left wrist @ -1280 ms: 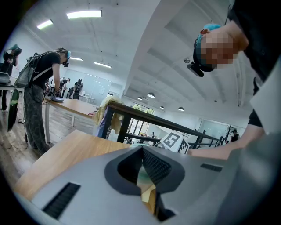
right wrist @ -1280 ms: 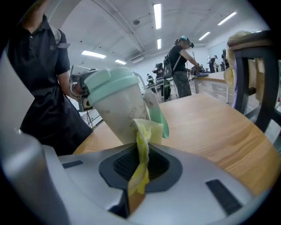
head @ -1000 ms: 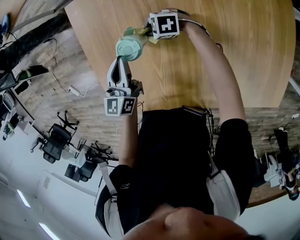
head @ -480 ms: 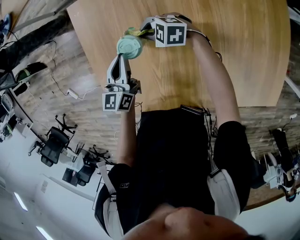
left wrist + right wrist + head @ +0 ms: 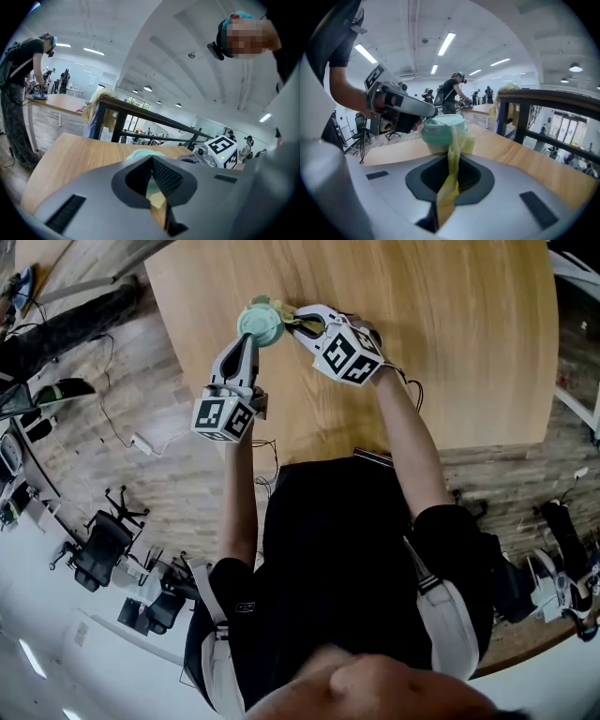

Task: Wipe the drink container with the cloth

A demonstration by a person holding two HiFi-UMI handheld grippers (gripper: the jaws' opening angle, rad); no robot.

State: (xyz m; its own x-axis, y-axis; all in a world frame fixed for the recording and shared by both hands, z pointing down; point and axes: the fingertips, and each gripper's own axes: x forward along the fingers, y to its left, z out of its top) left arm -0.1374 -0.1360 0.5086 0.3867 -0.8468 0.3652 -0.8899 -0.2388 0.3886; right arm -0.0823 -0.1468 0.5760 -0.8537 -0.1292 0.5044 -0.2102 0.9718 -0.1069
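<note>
Open office, pale wooden table (image 5: pixel 450 334) over plank floor (image 5: pixel 178 484). Office chairs (image 5: pixel 98 549) off to the left, well clear of the table. More desks in the background of the right gripper view, a person (image 5: pixel 452 93) bent over one.

Drink container (image 5: pixel 260 322): mint-green, lidded, upright on the table near its left edge. Sits between the two grippers, tips of both at it.

Left gripper (image 5: pixel 250 339): comes in from the near side, marker cube (image 5: pixel 223 418) toward the wearer. Jaws drawn close, only a narrow slit between them. Mint of the container shows in that slit, so it pinches the container at its lid edge. Right gripper view confirms the tip meeting the lid on that side.

Right gripper (image 5: pixel 296 324): comes in from the container's right, cube (image 5: pixel 349 354) tilted. Jaws clamped on the cloth (image 5: pixel 452 173), yellow, gathered into a strip. Strip runs up out of the jaws and lies against the container's side and lid edge. A bunched part of the cloth rests beside the container, on its far side from the left gripper.
</note>
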